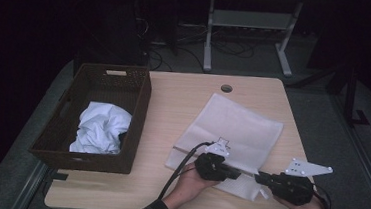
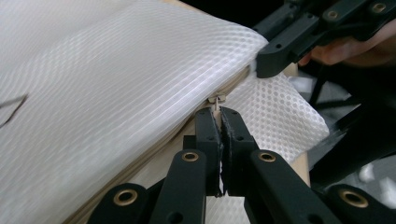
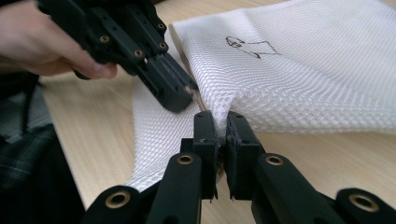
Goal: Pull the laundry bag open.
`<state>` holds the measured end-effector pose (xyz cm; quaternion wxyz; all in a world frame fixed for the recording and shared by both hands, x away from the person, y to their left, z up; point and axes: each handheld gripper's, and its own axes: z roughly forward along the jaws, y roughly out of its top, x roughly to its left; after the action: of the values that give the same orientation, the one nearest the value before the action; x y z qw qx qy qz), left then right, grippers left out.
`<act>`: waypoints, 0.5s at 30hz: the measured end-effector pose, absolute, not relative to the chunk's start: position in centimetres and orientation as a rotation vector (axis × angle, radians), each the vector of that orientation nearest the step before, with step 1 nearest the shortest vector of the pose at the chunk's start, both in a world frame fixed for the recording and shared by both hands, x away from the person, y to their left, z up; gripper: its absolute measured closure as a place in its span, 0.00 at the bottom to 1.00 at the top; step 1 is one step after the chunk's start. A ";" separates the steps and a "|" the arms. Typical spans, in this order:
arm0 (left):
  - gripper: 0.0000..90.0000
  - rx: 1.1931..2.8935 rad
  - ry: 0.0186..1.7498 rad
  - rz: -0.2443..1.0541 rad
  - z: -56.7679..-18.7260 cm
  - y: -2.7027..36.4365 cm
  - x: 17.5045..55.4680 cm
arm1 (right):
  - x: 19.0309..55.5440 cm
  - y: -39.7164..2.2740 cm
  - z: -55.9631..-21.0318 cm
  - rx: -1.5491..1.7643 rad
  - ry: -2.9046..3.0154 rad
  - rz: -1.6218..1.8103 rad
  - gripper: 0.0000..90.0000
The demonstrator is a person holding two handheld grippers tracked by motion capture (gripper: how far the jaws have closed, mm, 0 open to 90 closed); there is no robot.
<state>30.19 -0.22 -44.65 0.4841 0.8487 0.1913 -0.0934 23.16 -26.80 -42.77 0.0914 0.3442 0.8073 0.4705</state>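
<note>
A white mesh laundry bag [image 1: 231, 130] lies flat on the wooden table [image 1: 173, 108], its zipper edge toward the person. My left gripper [image 2: 220, 112] is shut on the small metal zipper pull [image 2: 216, 99] at the bag's edge; from above, that left gripper [image 1: 238, 174] sits at the bag's near side. My right gripper [image 3: 222, 119] is shut on a bunched corner of the mesh bag [image 3: 299, 70], and in the high view the right gripper [image 1: 257, 178] pinches the bag's near right corner. The two grippers point at each other, tips close together.
A dark wicker basket [image 1: 139, 126] stands on the table's left side with crumpled white cloth [image 1: 100, 128] in it. A round cable hole [image 1: 226, 88] sits near the table's far edge. Table legs and cables stand on the floor beyond.
</note>
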 end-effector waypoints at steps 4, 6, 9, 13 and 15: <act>0.97 2.069 0.442 -0.235 -44.7 -0.1 30.2 | 23.2 -26.9 -42.8 1.013 2.402 1.404 0.92; 0.97 2.067 0.447 -0.258 -44.9 -0.2 30.3 | 23.2 -27.0 -42.9 1.017 2.405 1.405 0.92; 0.97 2.077 0.449 -0.253 -45.0 -0.3 30.3 | 23.2 -27.0 -43.0 1.011 2.410 1.385 0.92; 0.97 2.092 0.443 -0.224 -44.8 -0.3 30.2 | 23.2 -26.8 -43.0 0.998 2.411 1.373 0.92; 0.97 2.096 0.445 -0.217 -44.8 -0.2 30.2 | 23.1 -26.7 -42.9 0.990 2.412 1.366 0.92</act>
<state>30.15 -0.23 -44.84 0.4743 0.8568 0.1818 -0.0888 23.12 -26.72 -42.94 0.0992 0.3347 0.8154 0.4618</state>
